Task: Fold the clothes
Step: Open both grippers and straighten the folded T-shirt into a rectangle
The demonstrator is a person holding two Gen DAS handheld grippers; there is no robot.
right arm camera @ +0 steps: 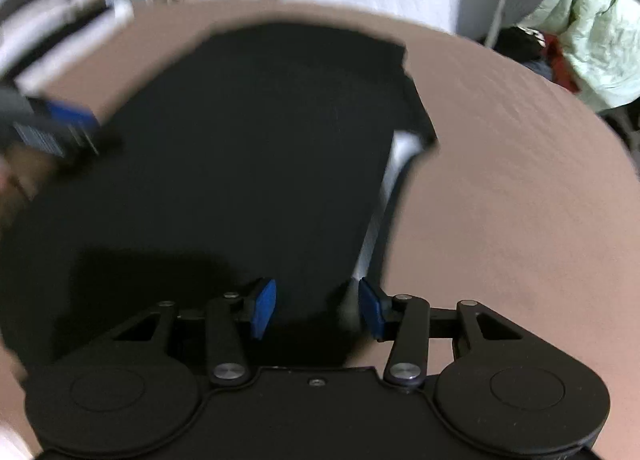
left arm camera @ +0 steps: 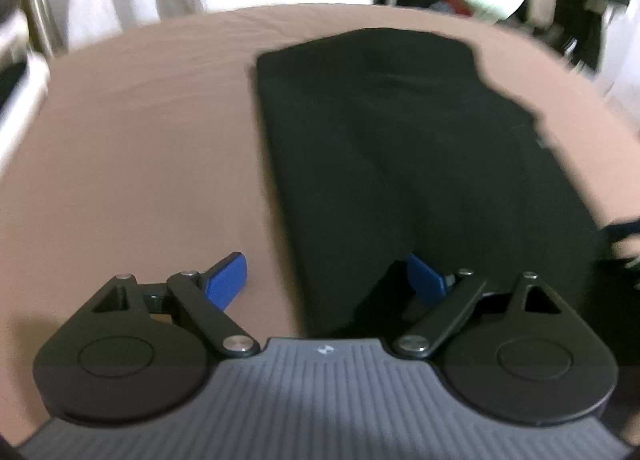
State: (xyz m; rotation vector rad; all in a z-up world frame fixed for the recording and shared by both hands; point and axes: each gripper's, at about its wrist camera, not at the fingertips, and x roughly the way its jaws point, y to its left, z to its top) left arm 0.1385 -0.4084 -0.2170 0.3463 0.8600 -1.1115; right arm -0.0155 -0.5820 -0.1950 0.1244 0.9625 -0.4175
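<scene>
Black folded cloth (left arm camera: 400, 148), smooth and matte, lies flat on tan sheet (left arm camera: 140, 140); your left gripper (left arm camera: 328, 280) gapes wide, right gripper (right arm camera: 316, 308) half-open, both holding nothing.

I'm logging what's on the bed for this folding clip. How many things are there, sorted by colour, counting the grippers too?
Black: 1, the folded garment on the pinkish-brown bedsheet.
Blue-padded: 2, the left gripper and the right gripper, both open with nothing pinched.
Pale green: 1, a jacket off the bed, behind it.
Total: 4
</scene>
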